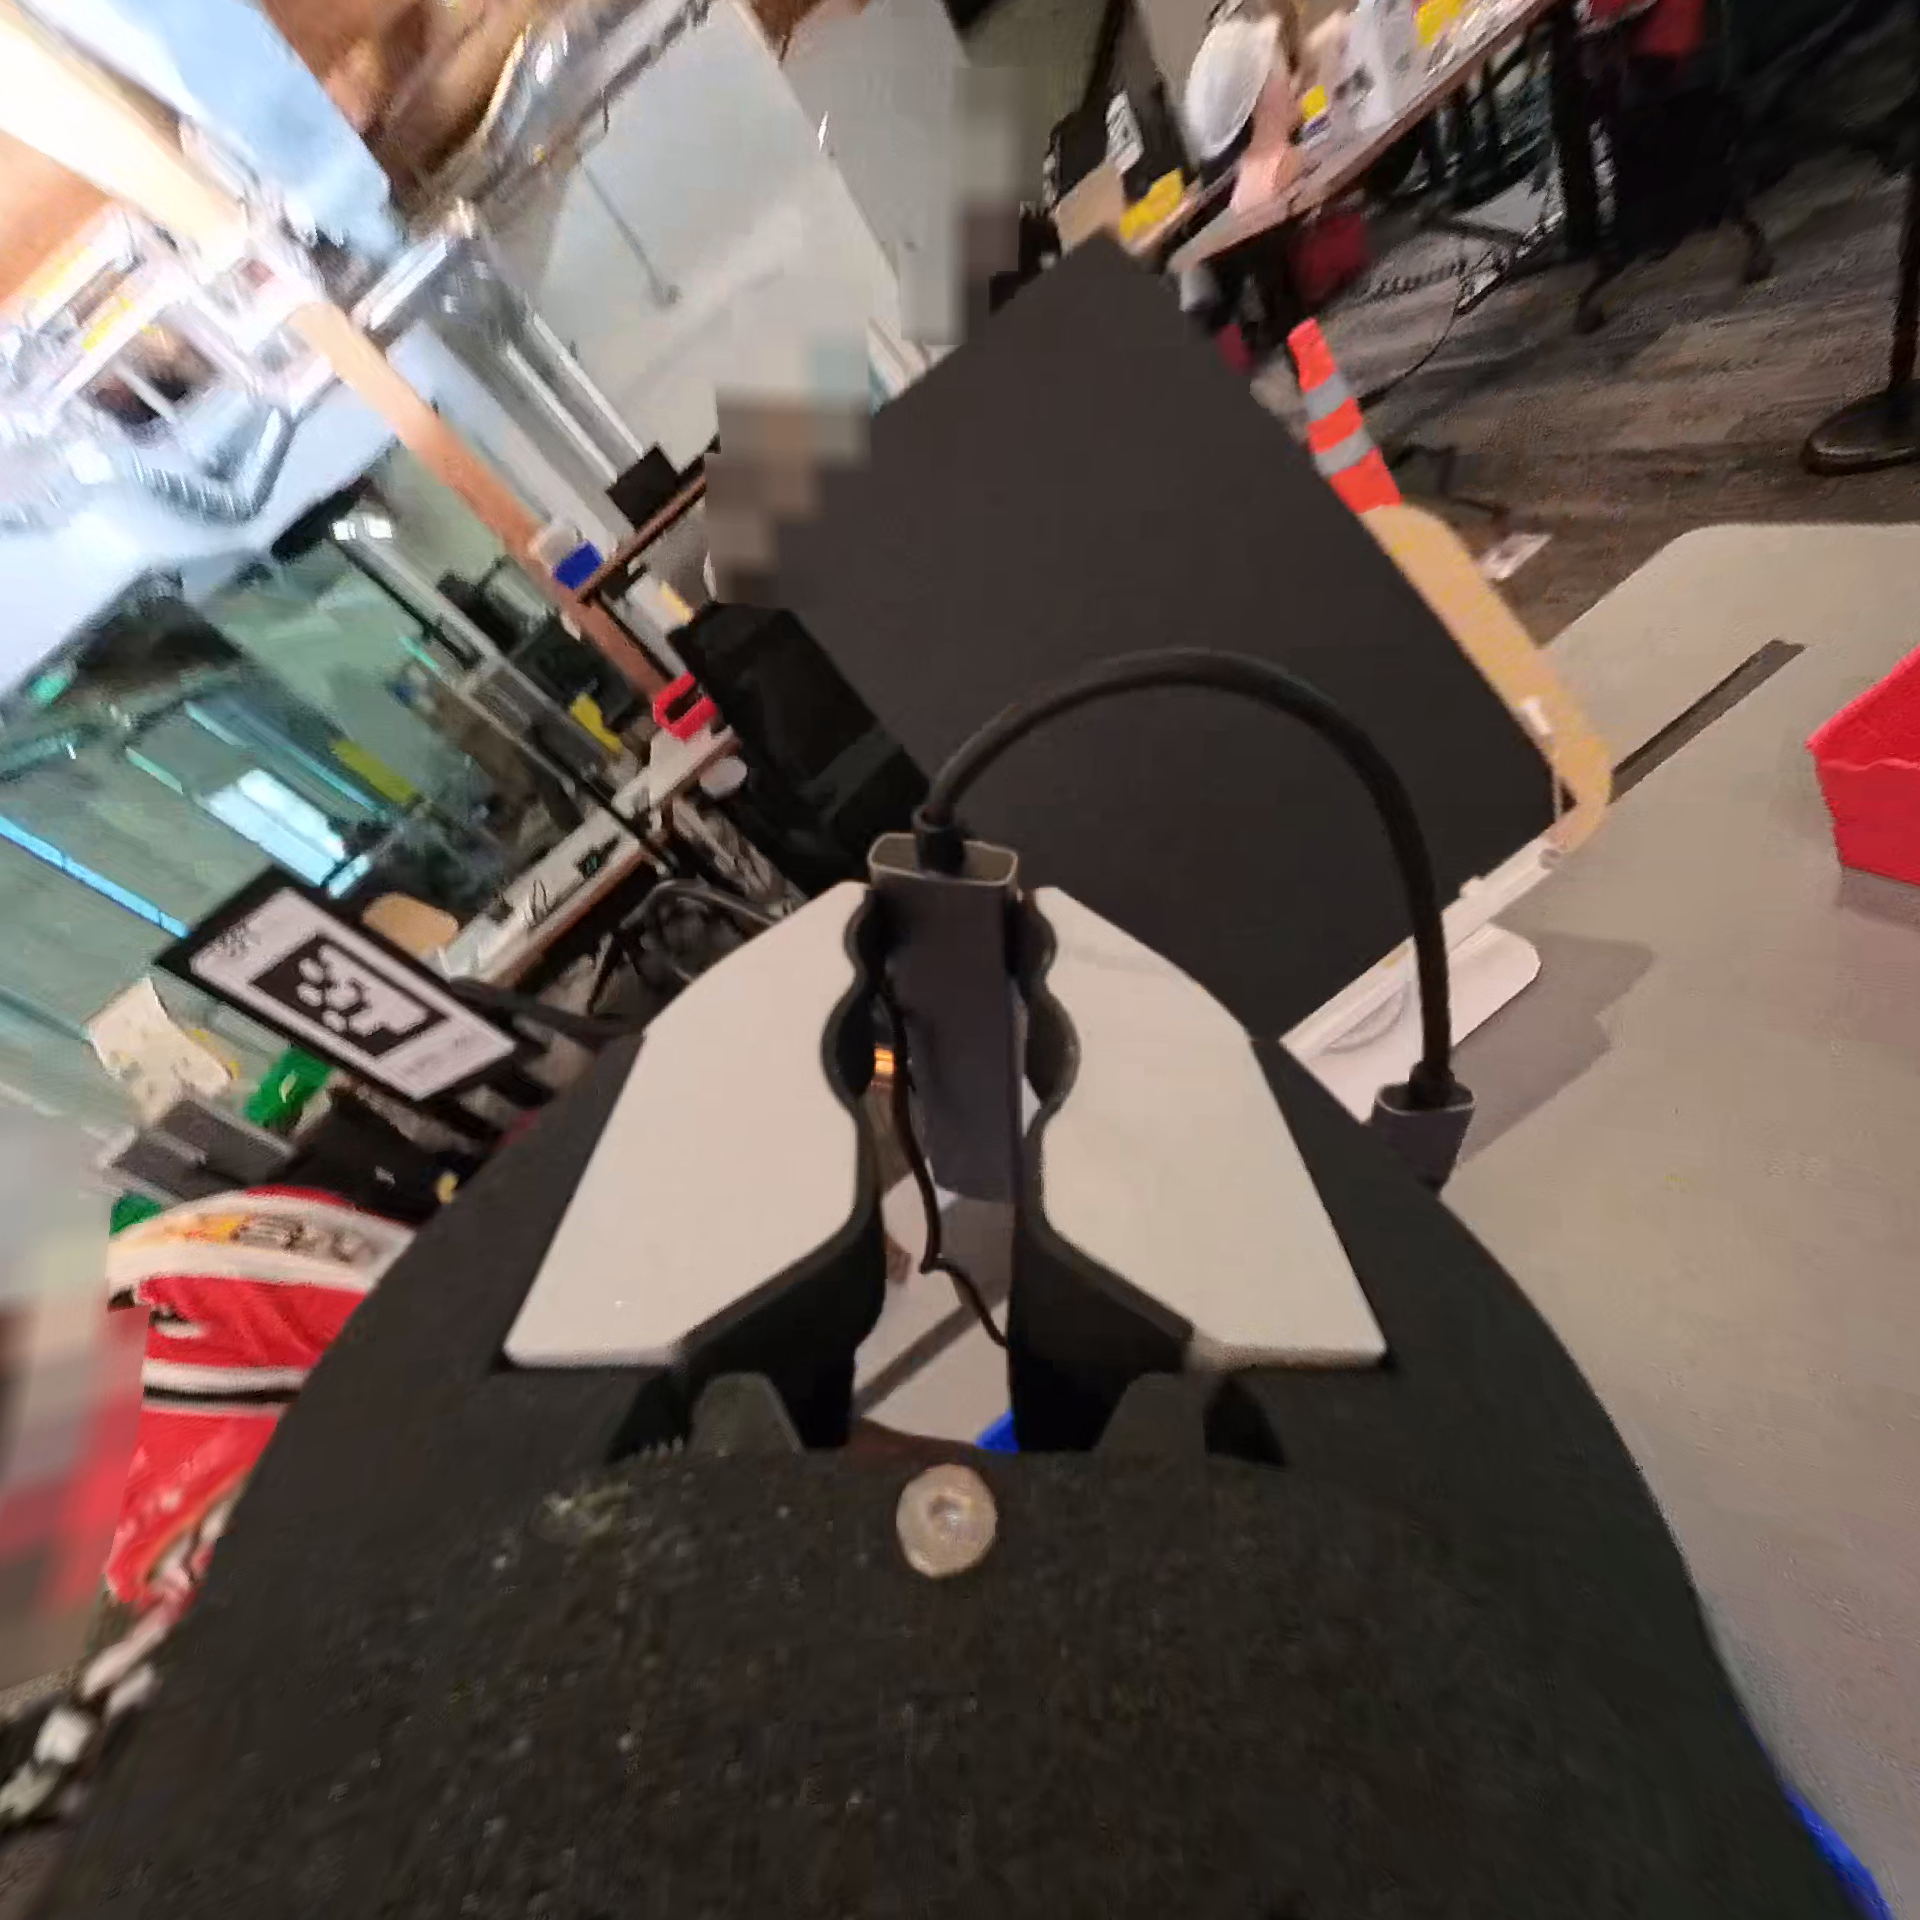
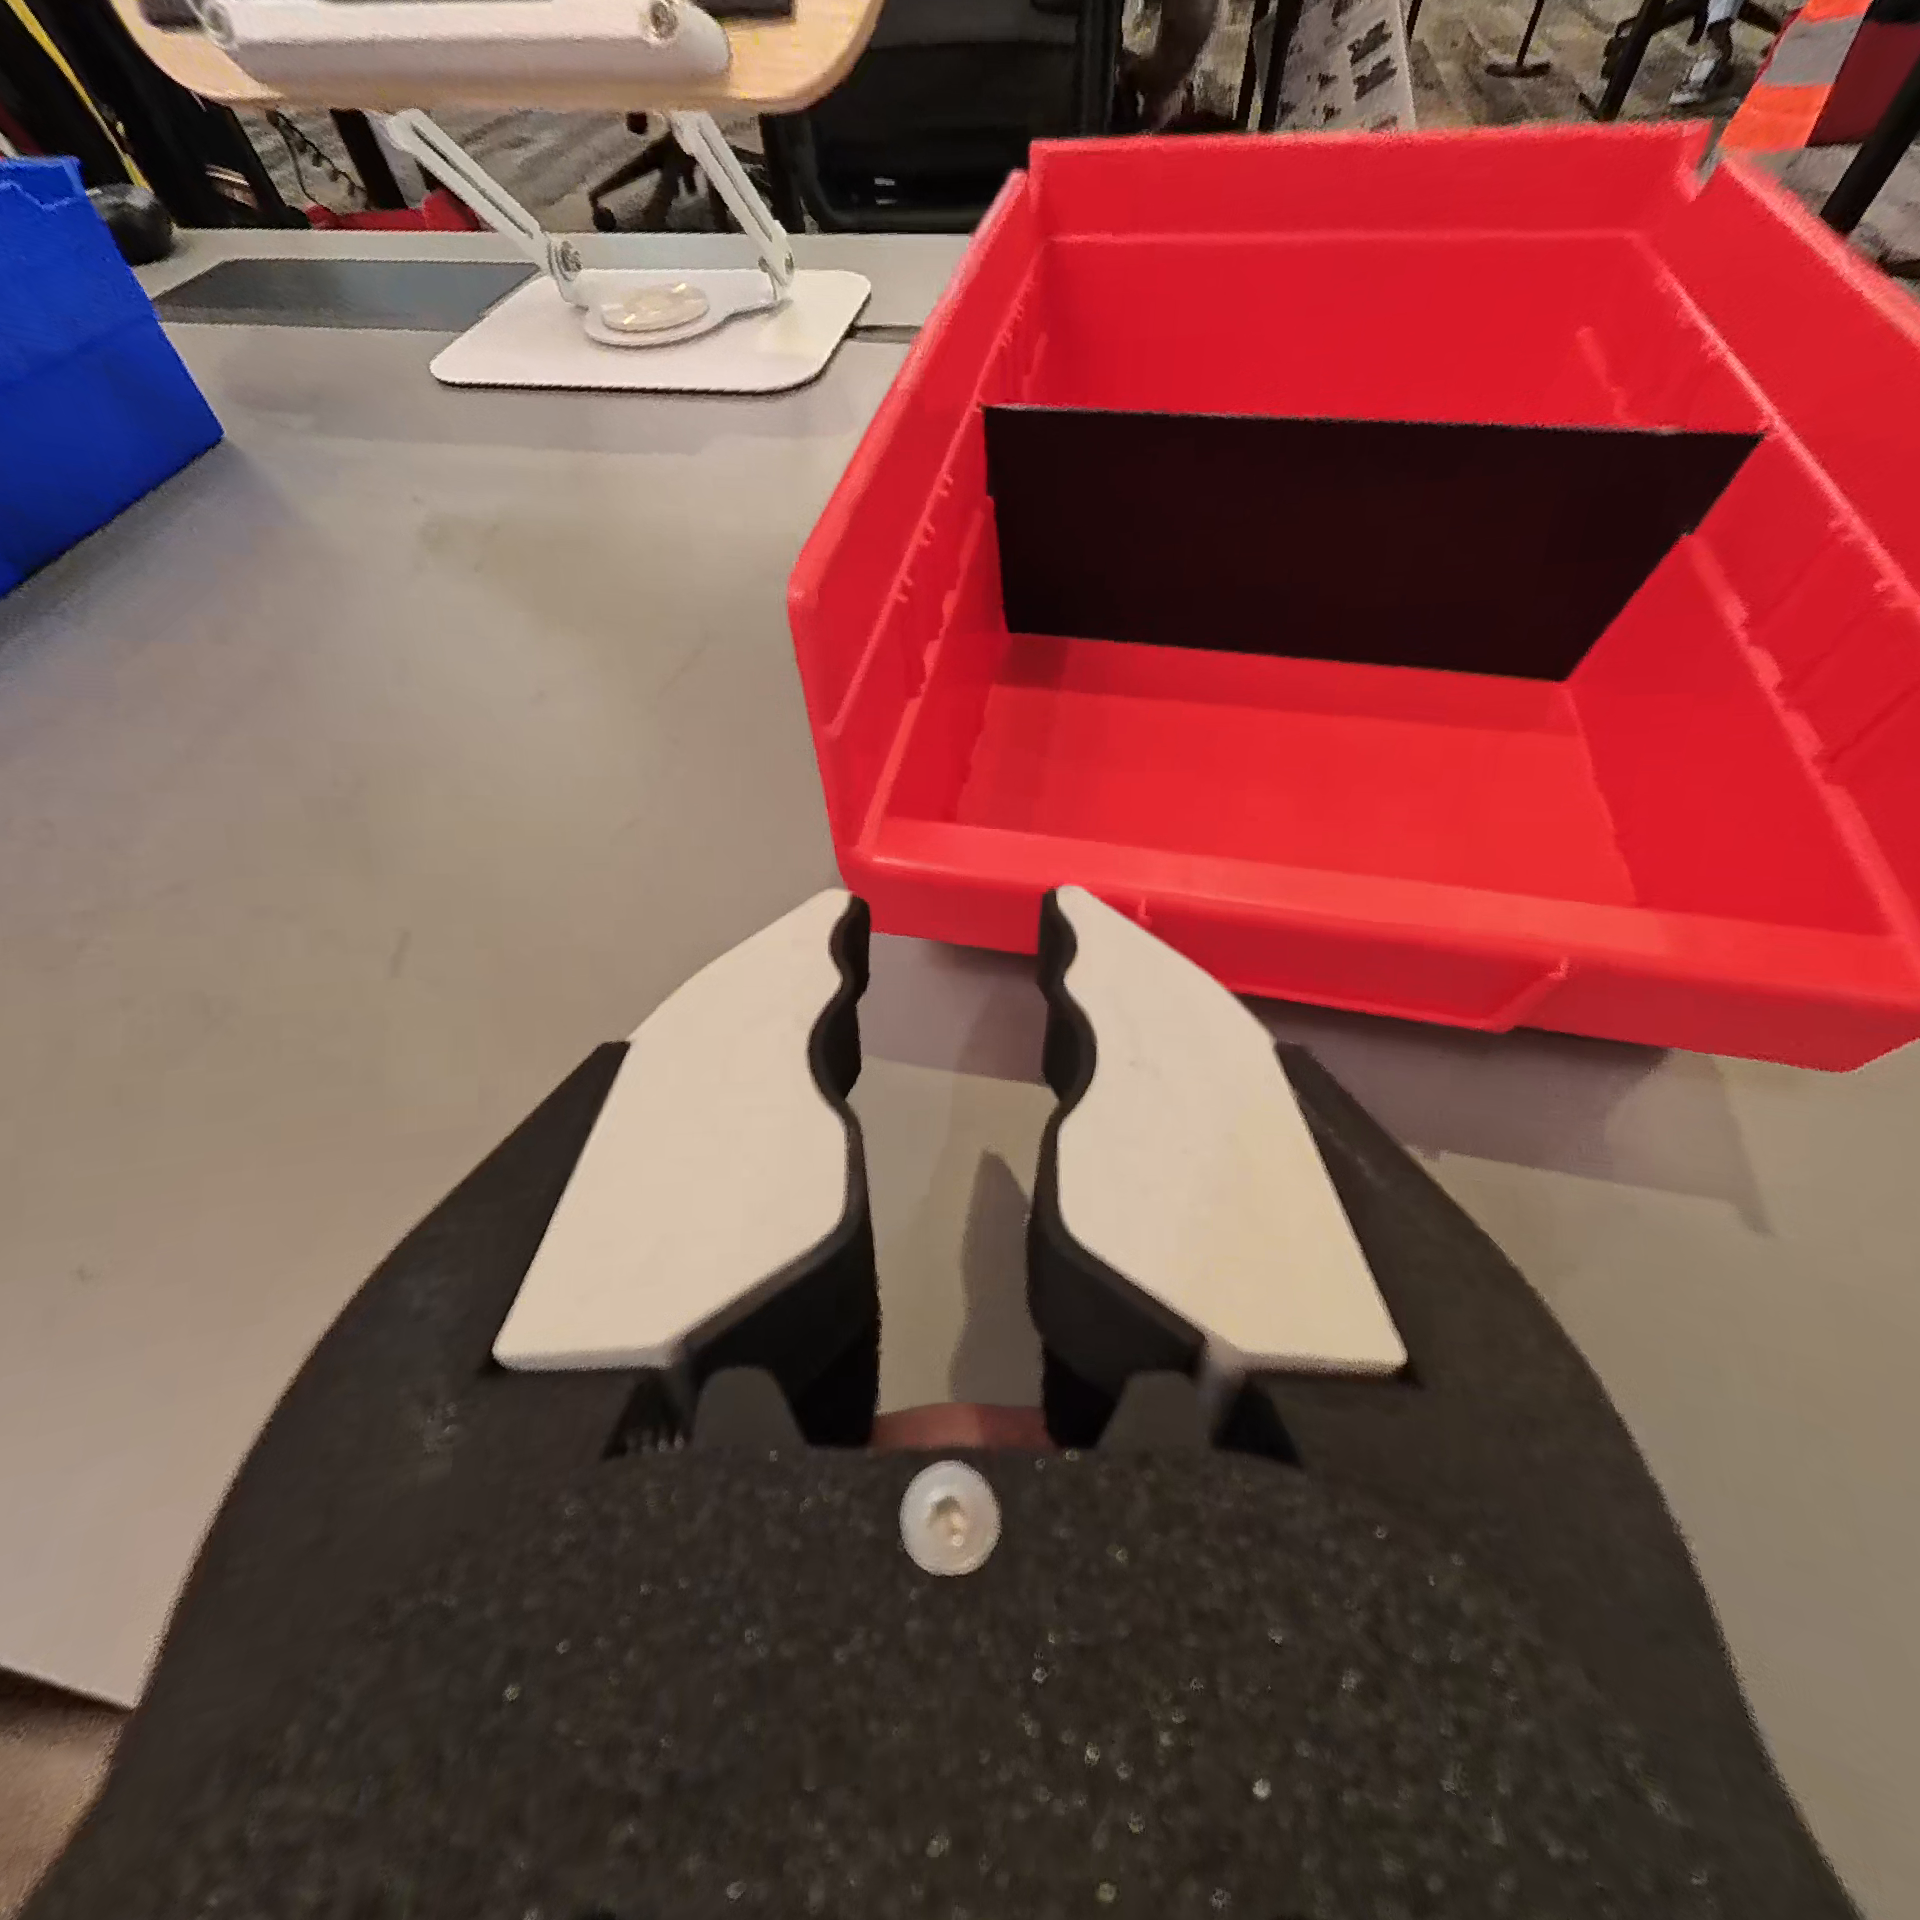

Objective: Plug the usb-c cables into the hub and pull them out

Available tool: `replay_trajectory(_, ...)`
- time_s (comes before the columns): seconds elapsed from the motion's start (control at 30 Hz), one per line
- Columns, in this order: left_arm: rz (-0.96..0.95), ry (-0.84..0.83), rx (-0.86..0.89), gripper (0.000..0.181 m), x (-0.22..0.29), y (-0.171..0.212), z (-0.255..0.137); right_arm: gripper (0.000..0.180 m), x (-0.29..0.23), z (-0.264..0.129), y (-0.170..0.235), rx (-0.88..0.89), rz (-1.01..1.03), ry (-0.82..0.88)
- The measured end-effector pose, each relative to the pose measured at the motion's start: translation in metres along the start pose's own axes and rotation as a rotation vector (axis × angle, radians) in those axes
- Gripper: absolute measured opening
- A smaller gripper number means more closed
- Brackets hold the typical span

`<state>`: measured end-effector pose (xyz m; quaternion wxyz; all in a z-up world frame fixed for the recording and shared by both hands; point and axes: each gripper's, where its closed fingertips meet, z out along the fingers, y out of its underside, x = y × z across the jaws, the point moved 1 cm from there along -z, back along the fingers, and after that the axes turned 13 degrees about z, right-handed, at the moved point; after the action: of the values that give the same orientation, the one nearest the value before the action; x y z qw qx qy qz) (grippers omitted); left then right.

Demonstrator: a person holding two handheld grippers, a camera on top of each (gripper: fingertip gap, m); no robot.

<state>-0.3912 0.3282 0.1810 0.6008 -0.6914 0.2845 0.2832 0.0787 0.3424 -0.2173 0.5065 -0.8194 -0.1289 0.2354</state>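
Clamping left gripper [image 1: 943, 997] on grey hub [image 1: 951, 1023]; right gripper [image 2: 951, 935] parted, empty, just before red bin [image 2: 1351, 883]

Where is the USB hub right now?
In the left wrist view, the grey hub is clamped upright between the left gripper fingers, raised above the table, its black cable looping right.

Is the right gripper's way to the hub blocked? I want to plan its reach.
Cannot tell: the hub, clamped in the left gripper, is missing from the right wrist view, where the open right gripper faces a red bin.
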Motion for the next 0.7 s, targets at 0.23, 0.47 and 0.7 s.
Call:
replay_trajectory(0.23, 0.419, 0.084, 0.18, 0.024, 0.175, -0.041, -0.011, 0.044, -0.045, -0.016, -0.012, 0.075, -0.014, -0.236)
replay_trajectory(0.47, 0.735, 0.051, 0.234, 0.023, 0.378, -0.005, -0.02, 0.046, -0.128, -0.048, -0.028, 0.093, 0.082, -0.646)
replay_trajectory(0.7, 0.846, -0.002, 0.236, 0.023, 0.459, -0.007, -0.032, 0.043, -0.172, -0.03, -0.009, -0.053, 0.065, -0.701)
